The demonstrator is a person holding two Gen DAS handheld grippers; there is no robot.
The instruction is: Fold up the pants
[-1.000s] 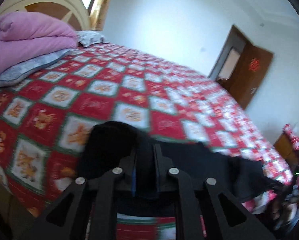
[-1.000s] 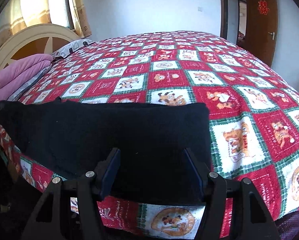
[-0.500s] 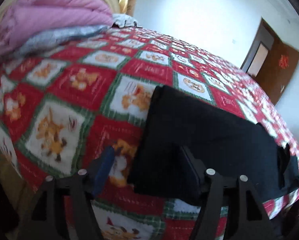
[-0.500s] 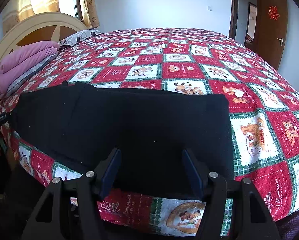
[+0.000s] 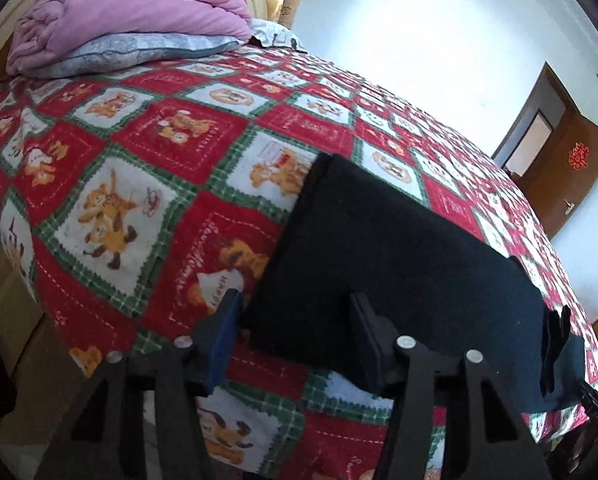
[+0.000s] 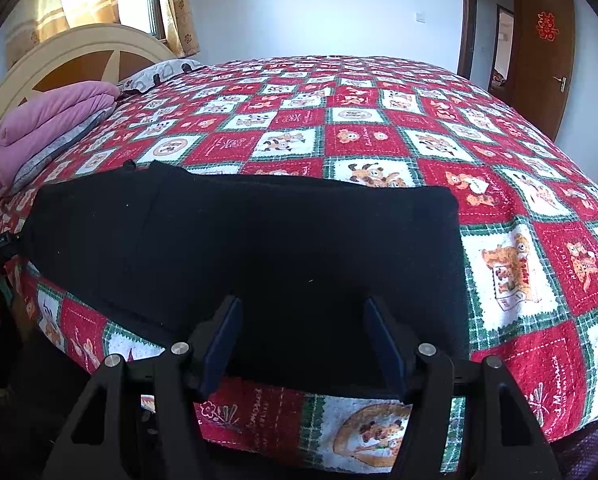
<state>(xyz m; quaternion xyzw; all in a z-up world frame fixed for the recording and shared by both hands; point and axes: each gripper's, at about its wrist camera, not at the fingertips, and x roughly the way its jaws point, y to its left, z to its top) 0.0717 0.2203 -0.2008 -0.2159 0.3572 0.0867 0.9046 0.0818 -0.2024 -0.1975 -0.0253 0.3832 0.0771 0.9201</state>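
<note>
Pants: black, folded flat along the near edge of the bed. Left claw: jaws closing slightly, straddling the pants' end corner, pads not pressing. Right claw: open over the cloth, gripping nothing. You should pinch both layers at the hem, then lift evenly. Pink quilt: at the headboard, well apart from the pants; no obstruction.
</note>
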